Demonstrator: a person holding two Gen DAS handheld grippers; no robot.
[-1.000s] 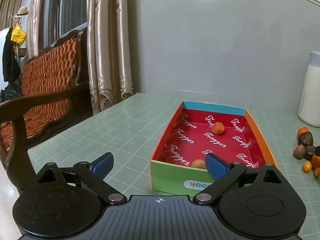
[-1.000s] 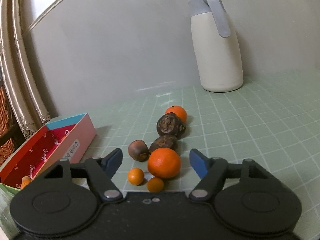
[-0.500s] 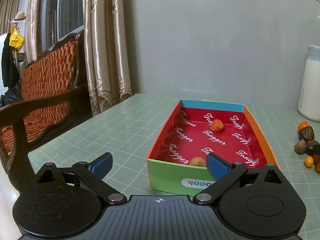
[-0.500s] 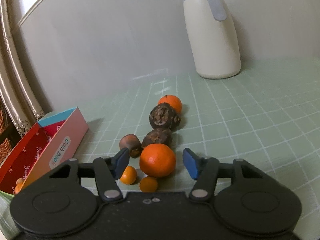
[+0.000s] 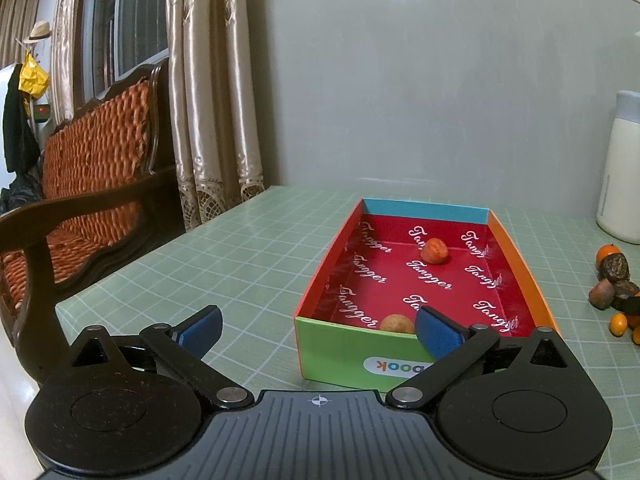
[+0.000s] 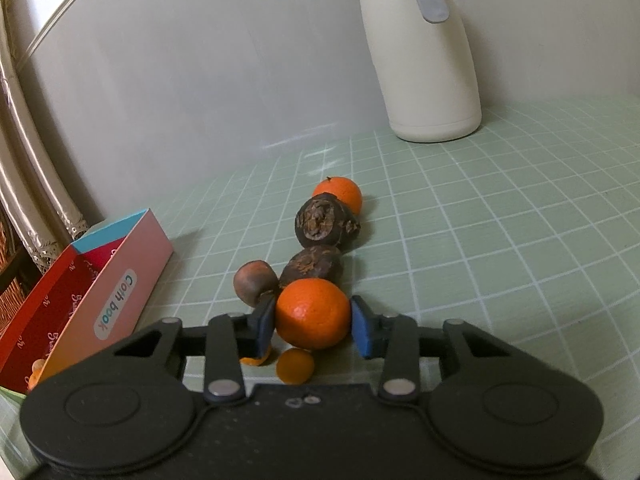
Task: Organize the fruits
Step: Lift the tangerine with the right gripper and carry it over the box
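My right gripper (image 6: pixel 313 326) has its blue pads closed against both sides of a large orange (image 6: pixel 313 314) that rests on the table. Behind the orange lie a dark brown fruit (image 6: pixel 312 268), a second dark fruit (image 6: pixel 326 222), a reddish-brown fruit (image 6: pixel 253 282) and another orange (image 6: pixel 339 193). Two small kumquats (image 6: pixel 295 365) lie under the gripper. The red-lined box (image 5: pixel 516 256) holds a reddish fruit (image 5: pixel 434 251) and a tan fruit (image 5: pixel 396 324). My left gripper (image 5: pixel 318 330) is open and empty in front of the box.
A white thermos jug (image 6: pixel 424 56) stands at the back by the grey wall. The box (image 6: pixel 120 280) lies left of the fruit pile. A wooden sofa (image 5: pixel 88 184) and curtains (image 5: pixel 208 92) are beyond the table's left edge.
My right gripper moved forward and down and closed its pads around the large orange. The left gripper stayed open and drifted slightly.
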